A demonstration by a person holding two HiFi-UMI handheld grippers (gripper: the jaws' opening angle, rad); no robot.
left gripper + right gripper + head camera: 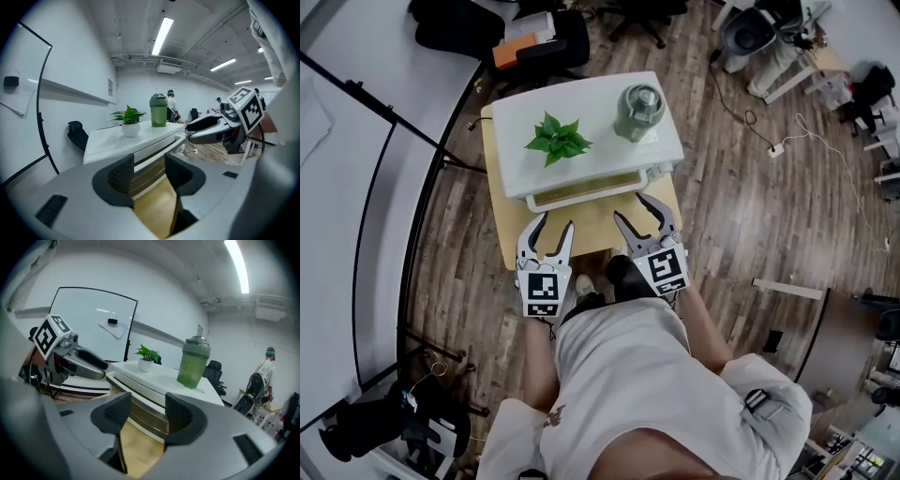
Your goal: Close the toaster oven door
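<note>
Both the left gripper point(555, 225) and right gripper point(629, 207) hang before the toaster oven point(602, 114), fingers a little open, empty, maybe because its door point(586, 192) looks shut.

Toaster oven point(605, 155): white box, sits square on wooden table point(591, 232), directly in front of you. Door point(586, 193): glass w/ white handle bar, faces you, upright, appears shut.
</note>
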